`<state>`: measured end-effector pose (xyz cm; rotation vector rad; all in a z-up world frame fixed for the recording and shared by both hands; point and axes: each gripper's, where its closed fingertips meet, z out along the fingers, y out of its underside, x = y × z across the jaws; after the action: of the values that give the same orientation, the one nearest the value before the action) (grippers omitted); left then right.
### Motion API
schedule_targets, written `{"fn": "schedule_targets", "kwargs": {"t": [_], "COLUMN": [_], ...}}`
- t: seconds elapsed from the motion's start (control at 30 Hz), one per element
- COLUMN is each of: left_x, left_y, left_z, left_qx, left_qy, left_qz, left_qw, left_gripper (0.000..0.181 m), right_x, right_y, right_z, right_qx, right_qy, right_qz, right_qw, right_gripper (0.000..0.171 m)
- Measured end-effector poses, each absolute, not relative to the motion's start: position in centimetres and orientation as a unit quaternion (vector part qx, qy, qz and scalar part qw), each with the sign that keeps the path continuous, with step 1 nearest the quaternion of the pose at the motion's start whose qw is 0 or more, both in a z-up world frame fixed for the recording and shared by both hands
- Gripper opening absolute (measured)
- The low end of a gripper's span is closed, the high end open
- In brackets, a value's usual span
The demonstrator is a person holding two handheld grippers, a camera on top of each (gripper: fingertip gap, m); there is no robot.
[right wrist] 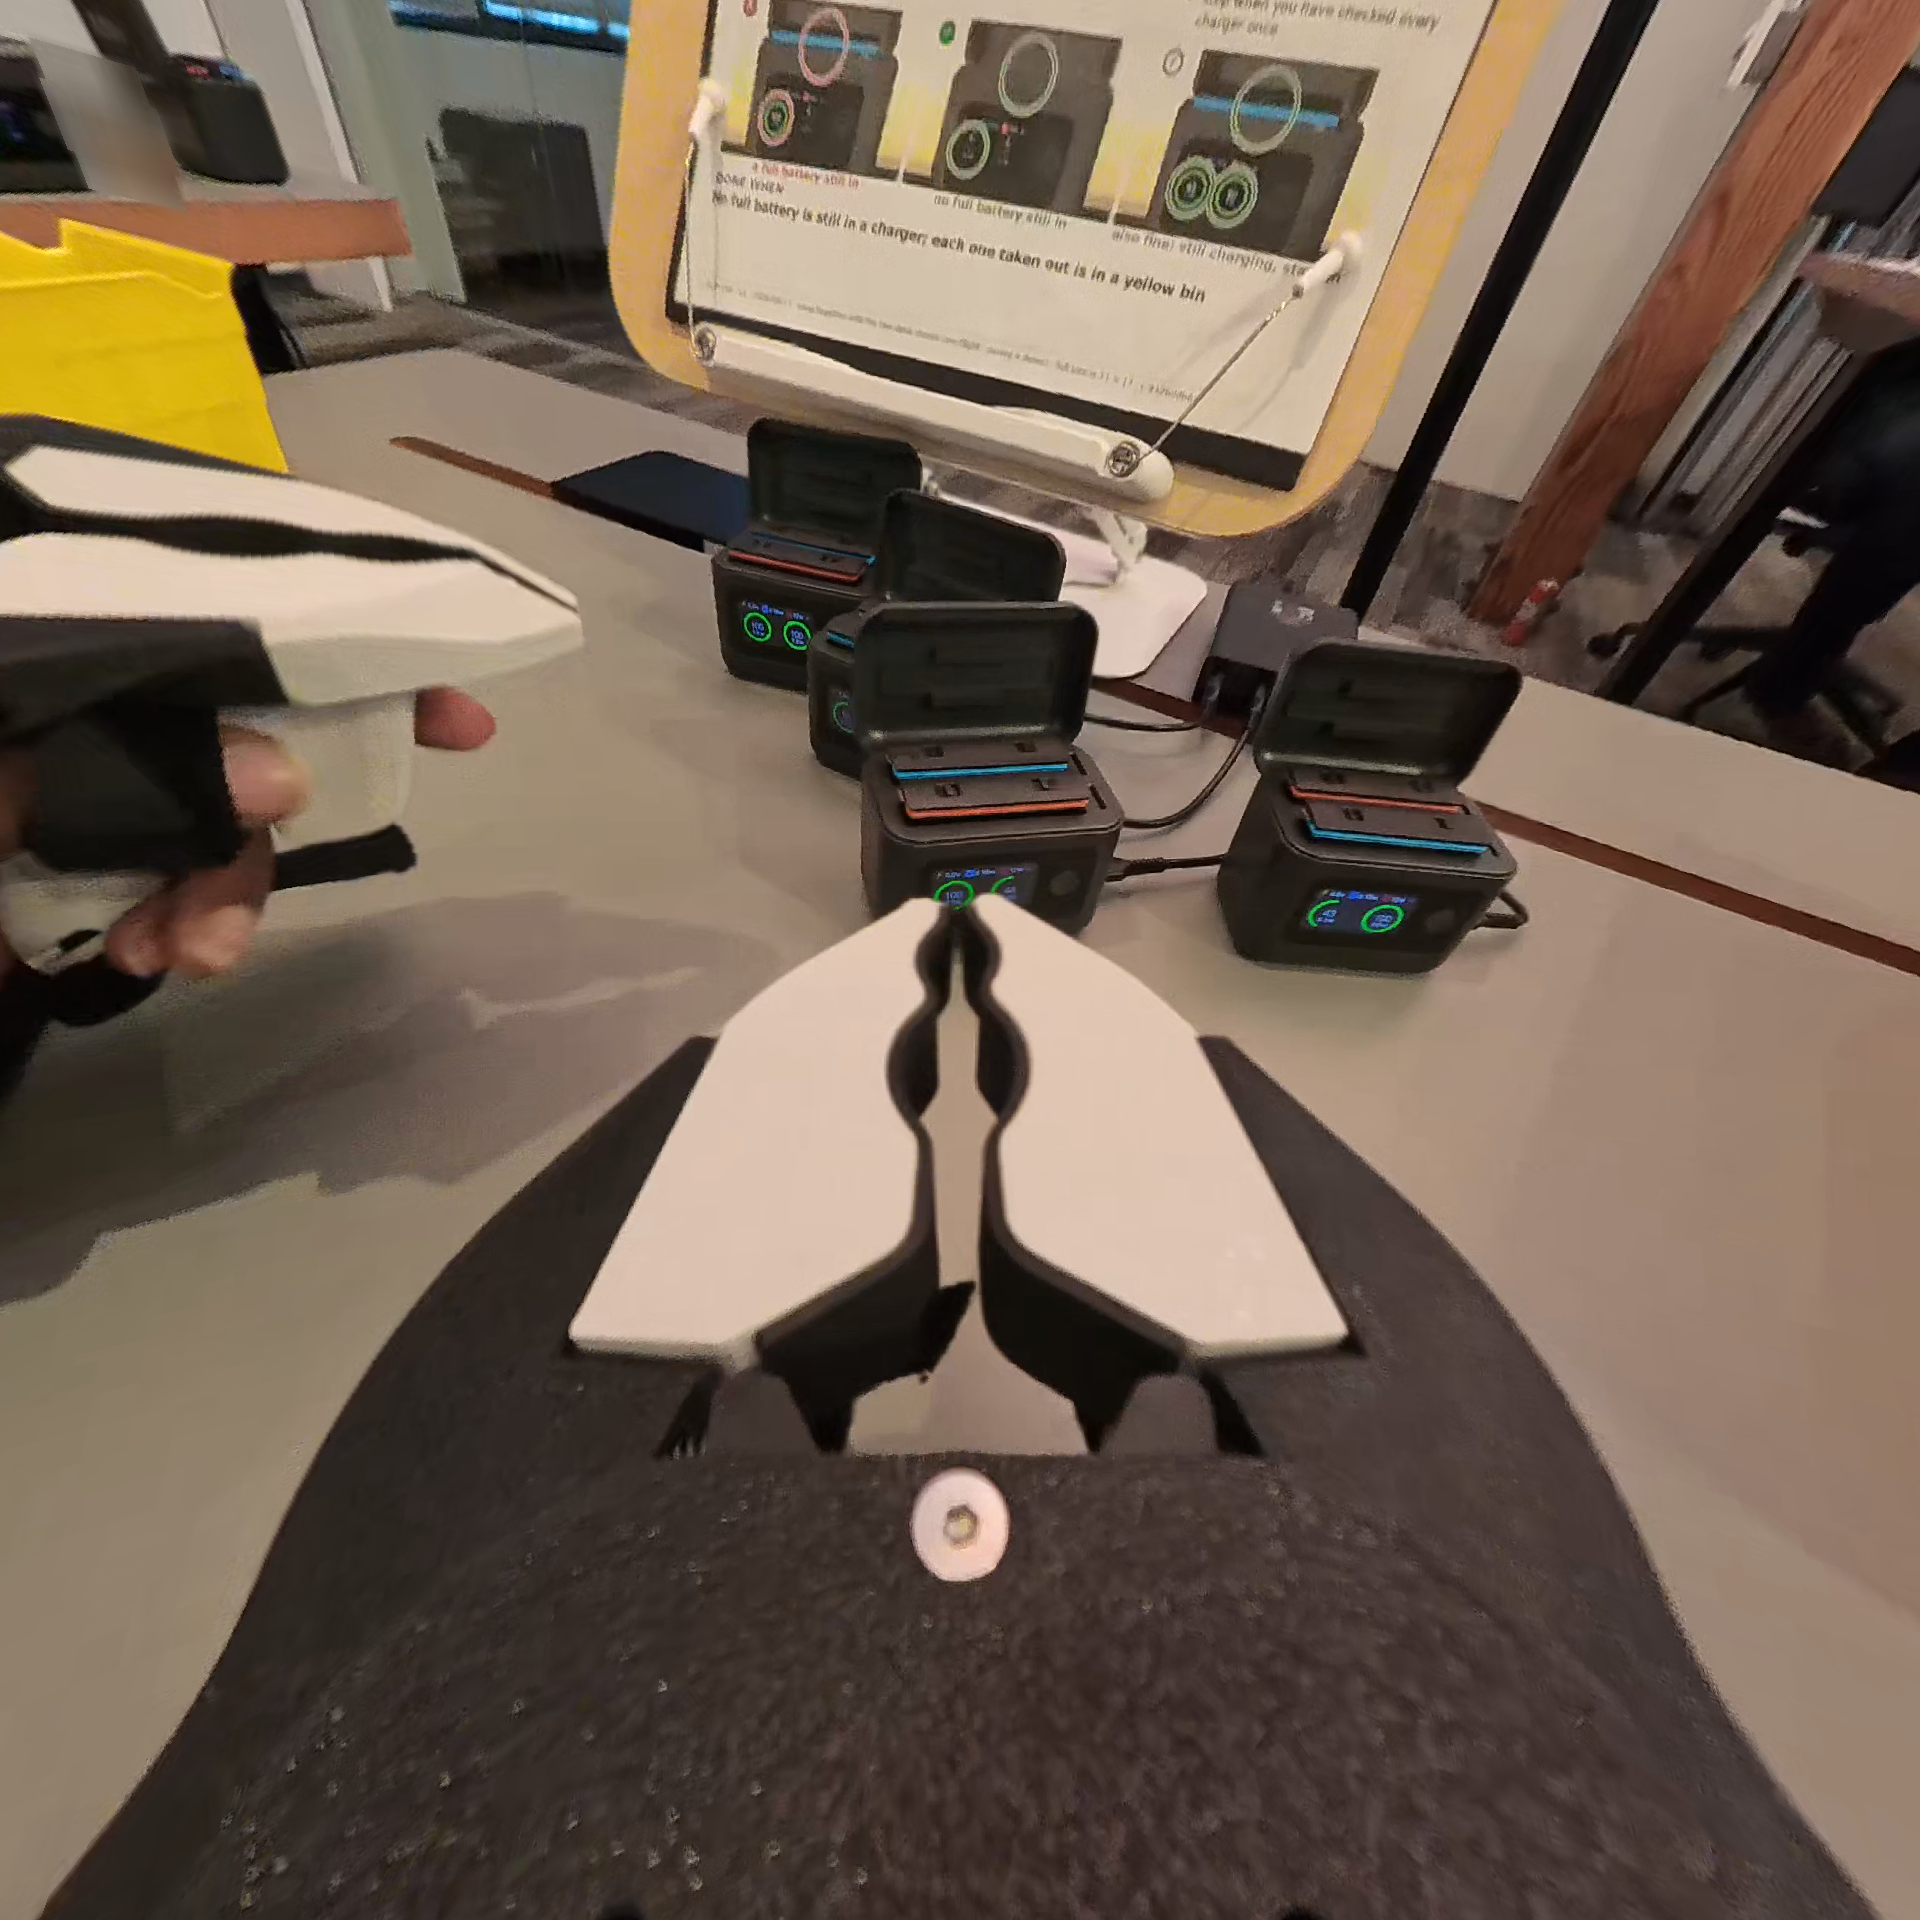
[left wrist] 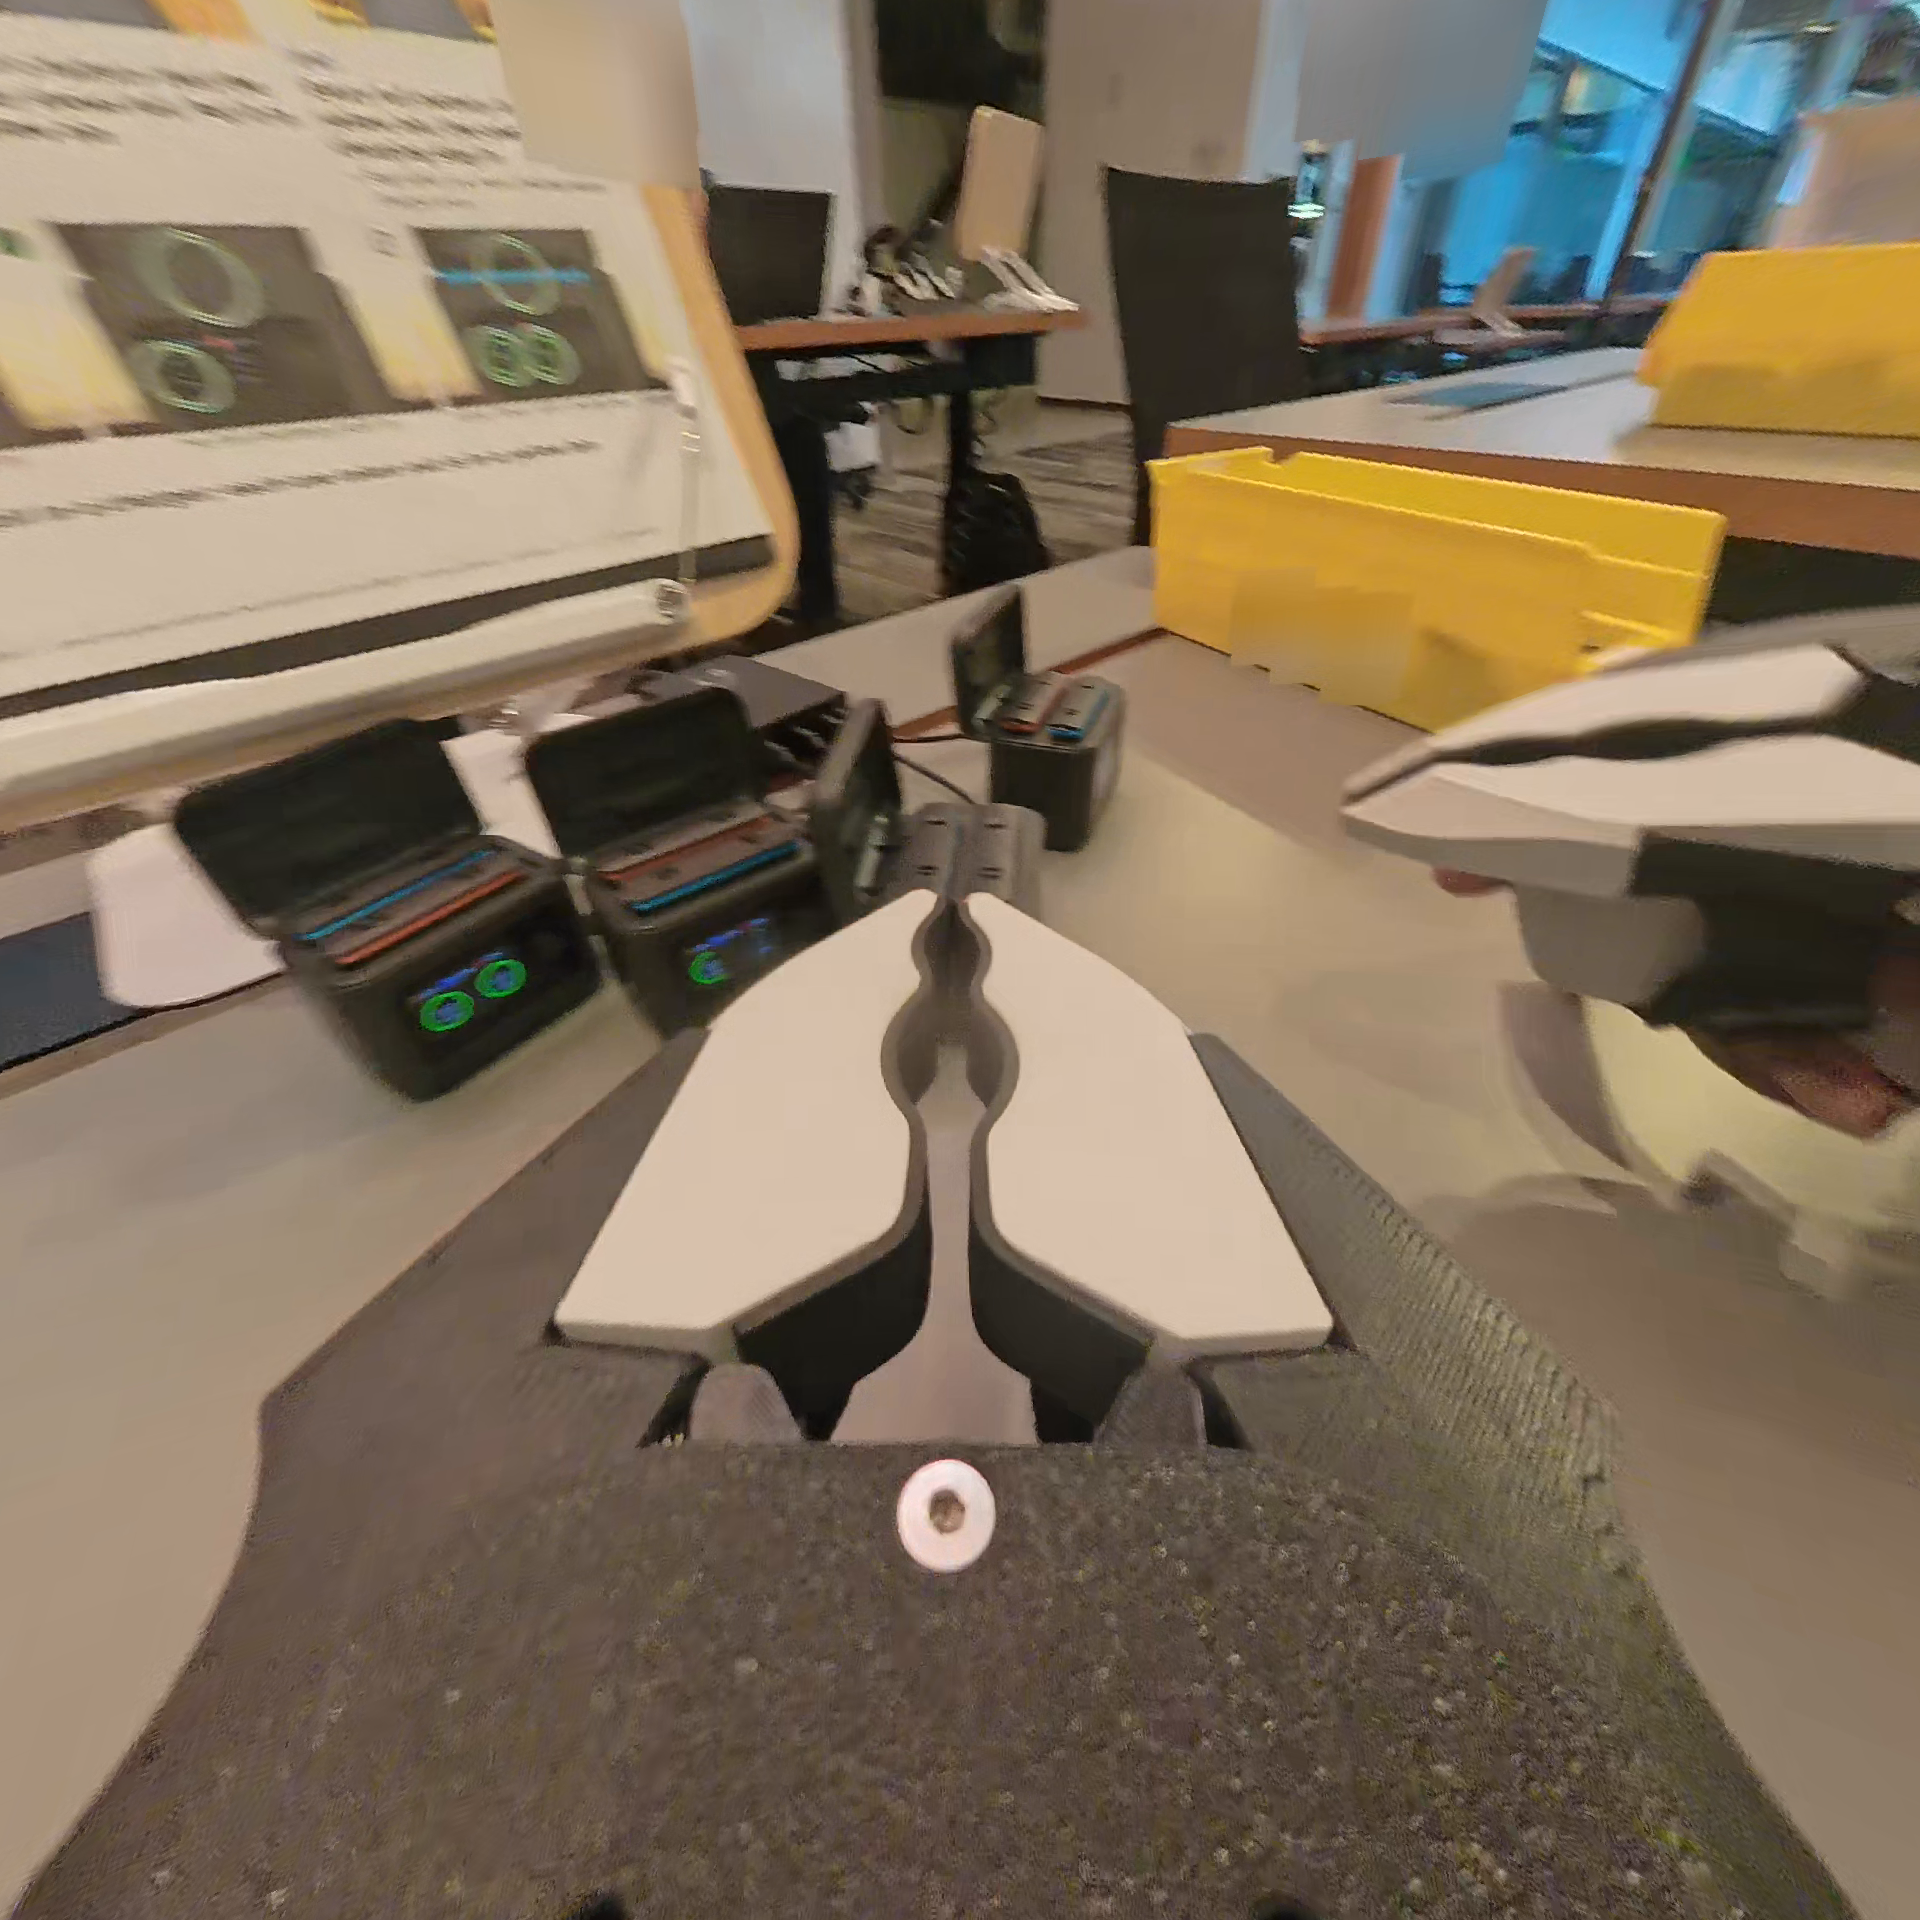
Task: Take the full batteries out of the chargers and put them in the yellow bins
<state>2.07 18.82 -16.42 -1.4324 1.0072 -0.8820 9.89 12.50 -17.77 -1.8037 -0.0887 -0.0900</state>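
Note:
Four black chargers stand with lids open on the grey table. Each holds blue-edged and orange-edged batteries and has a front screen with green rings. In the right wrist view they are the back one, the second, the front middle one and the right one. In the left wrist view two chargers stand at left, one partly behind my fingertips, one farther back. My left gripper is shut and empty; it also shows in the right wrist view. My right gripper is shut and empty, just before the front middle charger. A yellow bin stands behind.
A second yellow bin sits on a farther table. An instruction board on a white stand rises behind the chargers. A black power hub and cables lie among them. A hand holds the left gripper. Chairs and desks stand beyond.

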Motion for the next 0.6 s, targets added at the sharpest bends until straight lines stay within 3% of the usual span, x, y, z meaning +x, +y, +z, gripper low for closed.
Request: {"fn": "schedule_targets", "kwargs": {"t": [0.33,0.6], "left_x": [-4.0,-4.7], "left_y": [23.6,24.1], "left_z": [-17.9,-19.6], "left_qx": [-0.717,-0.742], "left_qy": [0.301,0.301], "left_qz": [-0.288,-0.255], "left_qw": [0.559,0.543], "left_gripper": [0.000,0.000], "right_x": [6.7,6.3], "right_y": [12.1,12.0], "right_z": [-19.2,-19.4], "right_qx": [-0.788,-0.792], "right_qy": [-0.080,-0.090], "right_qz": [-0.029,-0.029], "right_qw": [0.610,0.604], "right_gripper": [0.000,0.000]}}
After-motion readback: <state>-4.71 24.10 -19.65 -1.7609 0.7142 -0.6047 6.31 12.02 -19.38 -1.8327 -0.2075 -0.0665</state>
